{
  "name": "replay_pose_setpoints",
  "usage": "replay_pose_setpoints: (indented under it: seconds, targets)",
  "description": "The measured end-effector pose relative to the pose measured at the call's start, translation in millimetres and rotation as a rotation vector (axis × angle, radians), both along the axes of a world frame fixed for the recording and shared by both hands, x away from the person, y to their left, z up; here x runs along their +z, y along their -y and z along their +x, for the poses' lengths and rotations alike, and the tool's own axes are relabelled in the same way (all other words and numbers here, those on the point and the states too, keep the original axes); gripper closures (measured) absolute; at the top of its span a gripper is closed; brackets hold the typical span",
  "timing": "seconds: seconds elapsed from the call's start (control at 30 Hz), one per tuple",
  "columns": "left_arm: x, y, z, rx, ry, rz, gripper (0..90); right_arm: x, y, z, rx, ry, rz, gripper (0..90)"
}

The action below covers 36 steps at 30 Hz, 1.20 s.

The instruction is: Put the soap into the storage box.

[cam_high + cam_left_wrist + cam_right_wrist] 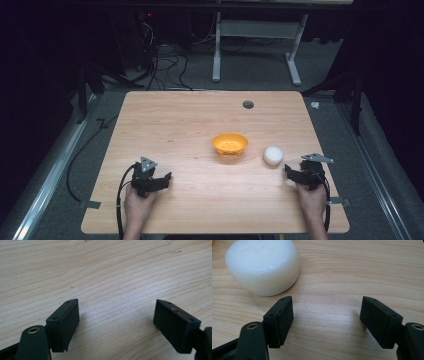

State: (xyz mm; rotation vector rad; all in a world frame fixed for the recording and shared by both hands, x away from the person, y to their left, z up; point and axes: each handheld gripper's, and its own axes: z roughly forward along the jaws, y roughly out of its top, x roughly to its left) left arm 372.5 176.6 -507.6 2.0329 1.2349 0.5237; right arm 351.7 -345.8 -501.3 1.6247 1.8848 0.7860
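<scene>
Orange bowl (230, 144) stands left of white puck (272, 155), apparently apart.

White round block (263, 266), orange bowl (230, 144), black tools, pale wood-grain table (190, 125)

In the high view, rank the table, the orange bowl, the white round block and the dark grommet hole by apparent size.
1. Table, by far the largest.
2. Orange bowl.
3. White round block, clearly smaller than the bowl.
4. Dark grommet hole, the smallest, though it lies farther from the camera.

Black hand-held gripper (168, 176), grey triangular plate, black cable.
</scene>
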Motion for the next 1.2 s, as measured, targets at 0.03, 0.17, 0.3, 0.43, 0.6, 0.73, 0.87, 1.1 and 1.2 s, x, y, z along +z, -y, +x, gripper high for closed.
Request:
replay_pose_setpoints:
  seconds: [0.03, 0.17, 0.3, 0.43, 0.6, 0.73, 0.87, 1.1, 1.2]
  targets:
    - [0.0, 0.0, 0.0, 0.0, 0.0, 0.0, 21.3, 0.0, 0.0, 0.0, 0.0, 0.0, 0.0, 27.6]
    - [0.0, 0.0, 0.0, 0.0, 0.0, 0.0, 21.4, -0.1, -0.5, 0.4, -0.001, 0.002, 0.001, 27.6]
    - [0.0, 0.0, 0.0, 0.0, 0.0, 0.0, 21.4, -0.1, -0.6, 0.4, -0.001, 0.001, 0.002, 27.6]
    - [0.0, 0.0, 0.0, 0.0, 0.0, -0.001, 21.4, -0.1, -0.7, 0.3, 0.002, 0.001, 0.002, 27.6]
    - [0.0, -0.1, 0.0, 0.0, 0.0, -0.001, 21.4, -0.2, -1.1, 0.3, -0.001, 0.002, 0.002, 27.6]
    - [0.0, -0.1, 0.0, 0.0, 0.0, -0.001, 21.4, -0.2, -1.2, 0.4, -0.002, 0.002, 0.003, 27.7]
    - [0.0, -0.1, 0.0, 0.0, 0.0, -0.001, 21.4, -0.3, -1.4, 0.3, -0.003, 0.002, 0.003, 27.5]
    - [0.1, 0.0, 0.0, 0.0, 0.0, -0.001, 21.3, 0.0, -2.2, -0.2, -0.004, -0.001, 0.001, 27.0]
    - [0.1, 0.0, 0.0, 0.001, 0.0, -0.001, 21.4, -0.2, -2.6, -0.1, 0.001, -0.001, 0.001, 25.7]
